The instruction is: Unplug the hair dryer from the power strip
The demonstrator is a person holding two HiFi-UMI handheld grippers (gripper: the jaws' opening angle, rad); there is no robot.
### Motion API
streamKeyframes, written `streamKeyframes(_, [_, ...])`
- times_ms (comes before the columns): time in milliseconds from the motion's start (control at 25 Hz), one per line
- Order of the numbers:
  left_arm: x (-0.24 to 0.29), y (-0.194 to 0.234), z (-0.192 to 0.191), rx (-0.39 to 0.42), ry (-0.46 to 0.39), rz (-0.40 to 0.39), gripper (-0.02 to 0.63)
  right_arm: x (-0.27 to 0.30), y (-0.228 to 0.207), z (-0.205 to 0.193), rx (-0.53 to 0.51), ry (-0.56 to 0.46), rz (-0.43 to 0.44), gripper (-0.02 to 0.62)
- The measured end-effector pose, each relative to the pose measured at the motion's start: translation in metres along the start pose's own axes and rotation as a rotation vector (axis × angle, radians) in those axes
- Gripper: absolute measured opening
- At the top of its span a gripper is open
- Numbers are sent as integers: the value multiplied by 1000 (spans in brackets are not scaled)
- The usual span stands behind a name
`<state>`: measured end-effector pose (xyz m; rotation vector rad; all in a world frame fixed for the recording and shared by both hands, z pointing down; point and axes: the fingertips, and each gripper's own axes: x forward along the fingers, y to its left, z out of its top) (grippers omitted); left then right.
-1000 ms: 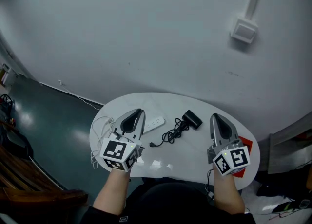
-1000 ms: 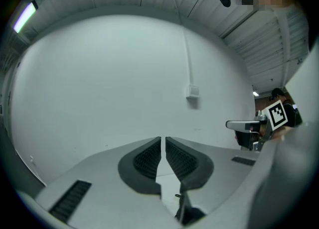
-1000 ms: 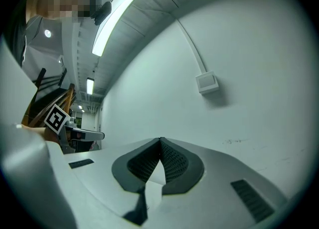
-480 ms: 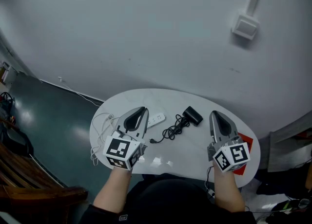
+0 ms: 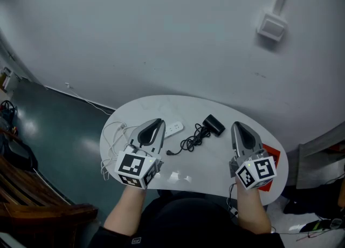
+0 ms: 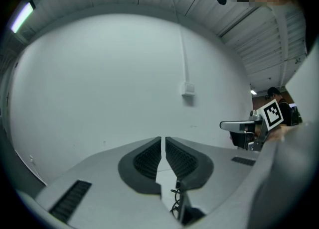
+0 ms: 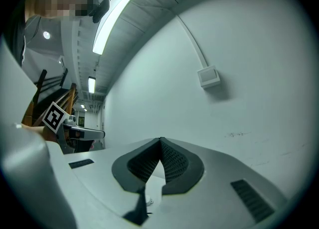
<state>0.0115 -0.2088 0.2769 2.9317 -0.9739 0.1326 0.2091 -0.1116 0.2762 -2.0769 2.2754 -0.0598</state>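
The left gripper [image 5: 157, 124] hung with its jaws a thin slit apart, gripping nothing; the right gripper [image 5: 236, 127] was pinched closed and empty. Just beside the left tips lay the white power strip [image 5: 173, 129]. The black hair dryer [image 5: 214, 124] rested on the white table [image 5: 161, 107] between the grippers, its cord [image 5: 190, 141] coiled and its plug [image 5: 168, 152] lying apart from the strip.

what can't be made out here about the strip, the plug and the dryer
- Strip: head view, one end behind the left gripper; sockets too small.
- Cord: head view, too small to tell whether its loose end bears a plug.
- Dryer: head view, small and dark, no detail.
- Red thing: head view, mostly under the right gripper.
- Table: gripper views, blocked by their own jaws.
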Motion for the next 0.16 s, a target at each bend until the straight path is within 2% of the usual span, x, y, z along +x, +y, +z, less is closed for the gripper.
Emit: streamKeyframes(160, [-1,1,-7,-8,12,5,35,-1,2,-5,6,7,10,34])
